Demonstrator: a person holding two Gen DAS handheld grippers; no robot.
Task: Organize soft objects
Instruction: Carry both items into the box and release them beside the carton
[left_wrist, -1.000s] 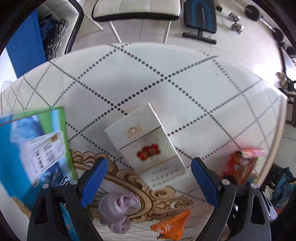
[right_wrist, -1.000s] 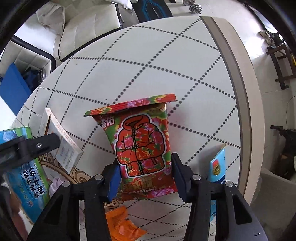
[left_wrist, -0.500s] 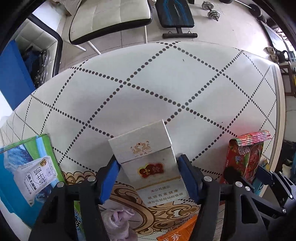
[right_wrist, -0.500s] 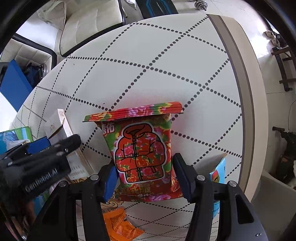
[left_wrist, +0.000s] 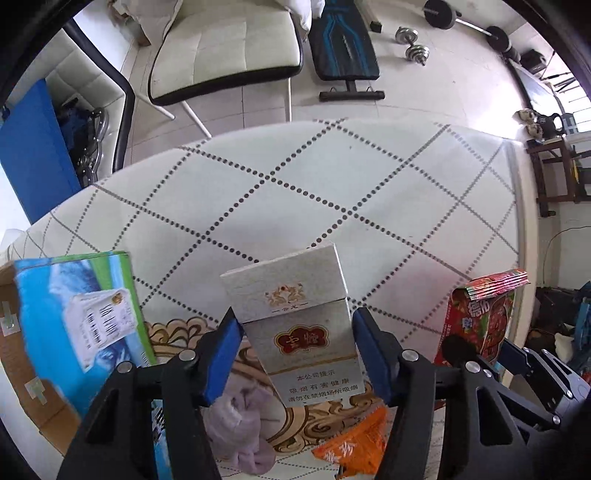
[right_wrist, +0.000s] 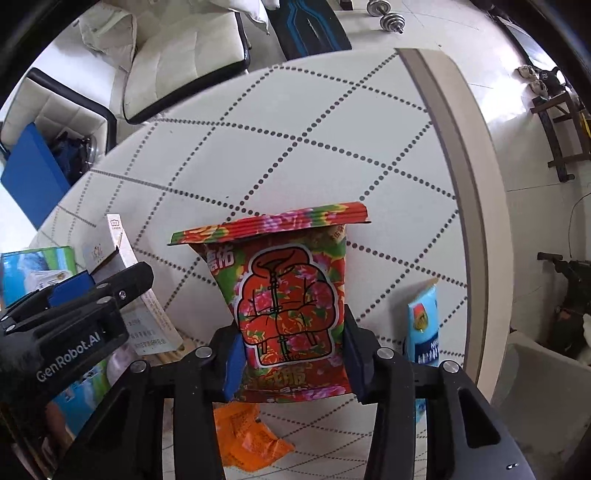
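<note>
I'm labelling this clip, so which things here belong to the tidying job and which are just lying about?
In the job:
- white cardboard cigarette pack, held by left gripper
- red floral plastic snack bag, held by right gripper
- lilac crumpled cloth
- orange foil sachet
- light-blue plastic packet

Lying about:
- blue-green milk carton box
- white padded chair
- metal dumbbell

Both grippers — left gripper (left_wrist: 297, 350), right gripper (right_wrist: 293, 356) — black-framed, blue-padded, silver-screwed; one lettered "GenRobot.AI".
</note>
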